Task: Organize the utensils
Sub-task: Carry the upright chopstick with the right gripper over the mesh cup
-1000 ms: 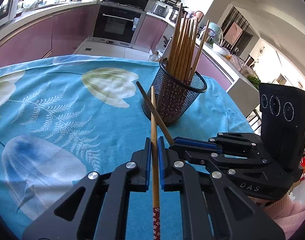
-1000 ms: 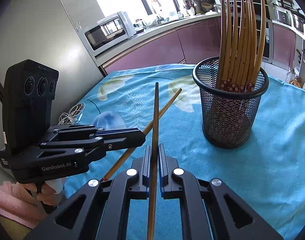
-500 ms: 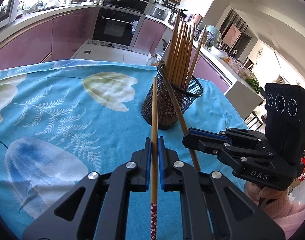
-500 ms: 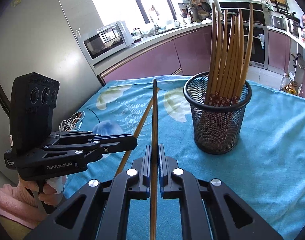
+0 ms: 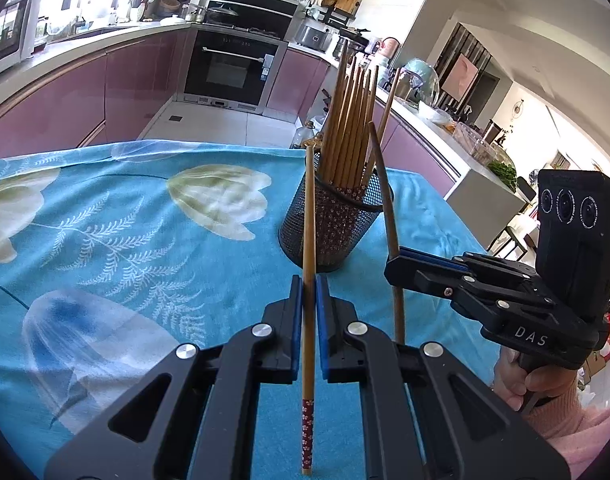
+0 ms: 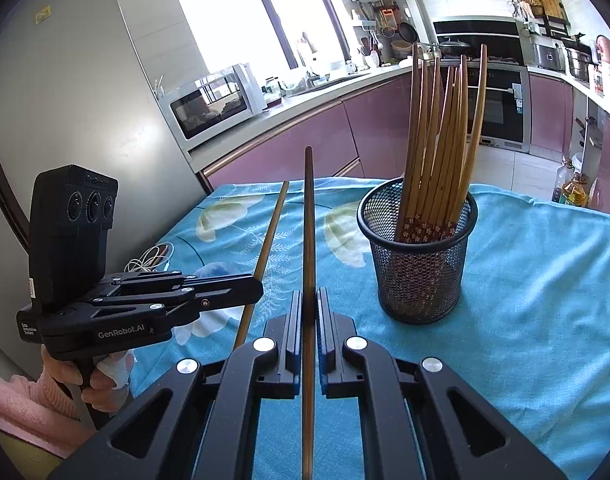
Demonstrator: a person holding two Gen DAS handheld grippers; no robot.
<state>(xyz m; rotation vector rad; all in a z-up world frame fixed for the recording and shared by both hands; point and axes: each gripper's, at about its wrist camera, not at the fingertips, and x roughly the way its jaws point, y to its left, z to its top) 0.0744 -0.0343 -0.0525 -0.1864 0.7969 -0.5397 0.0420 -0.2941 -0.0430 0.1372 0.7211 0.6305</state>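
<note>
A black mesh holder (image 5: pixel 333 224) (image 6: pixel 419 264) stands on the blue floral tablecloth (image 5: pixel 125 220) and holds several wooden chopsticks (image 5: pixel 351 120) upright. My left gripper (image 5: pixel 309 284) is shut on a light wooden chopstick (image 5: pixel 308 240) with a red flowered end, pointing up toward the holder. My right gripper (image 6: pixel 309 300) is shut on a darker chopstick (image 6: pixel 309 220), held steeply upward left of the holder. The right gripper (image 5: pixel 393 270) shows at the right in the left wrist view; the left gripper (image 6: pixel 257 292) shows at the left in the right wrist view.
A white cable (image 6: pixel 149 258) lies on the tablecloth's far left edge. Kitchen counters, a microwave (image 6: pixel 215 104) and an oven (image 5: pixel 229 72) stand behind the table. The table edge (image 5: pixel 437 200) drops off just right of the holder.
Both grippers have tilted their chopsticks more upright and lifted. The right gripper's chopstick tip has swung from across the left one to beside the holder's rim.
</note>
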